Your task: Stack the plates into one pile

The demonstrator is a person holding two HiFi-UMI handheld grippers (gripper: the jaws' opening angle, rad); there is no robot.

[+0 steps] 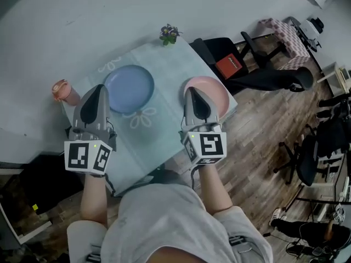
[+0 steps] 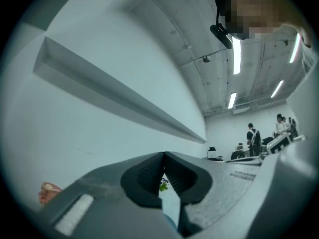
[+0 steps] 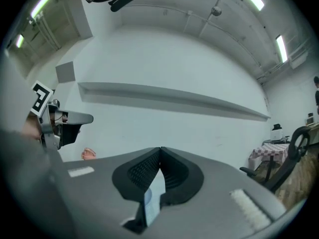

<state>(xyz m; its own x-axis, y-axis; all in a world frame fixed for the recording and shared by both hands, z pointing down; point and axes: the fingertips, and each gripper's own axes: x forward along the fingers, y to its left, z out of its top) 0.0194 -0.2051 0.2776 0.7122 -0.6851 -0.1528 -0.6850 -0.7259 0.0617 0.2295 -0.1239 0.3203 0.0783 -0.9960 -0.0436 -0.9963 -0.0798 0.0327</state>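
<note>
Holding nothing, left gripper [image 1: 100,87] and right gripper [image 1: 191,91] (fingers [image 2: 147,176] closed) hover.

Round blue plate [image 1: 129,88] and pink plate [image 1: 213,91], partly hidden, lie apparently flat, apart on the table.

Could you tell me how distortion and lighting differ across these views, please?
Head view: evenly lit, sharp, blue plate and pink plate glare-free. Left gripper view: strong fisheye bending, bright ceiling lights. Right gripper view: same curvature, dark corners.
</note>
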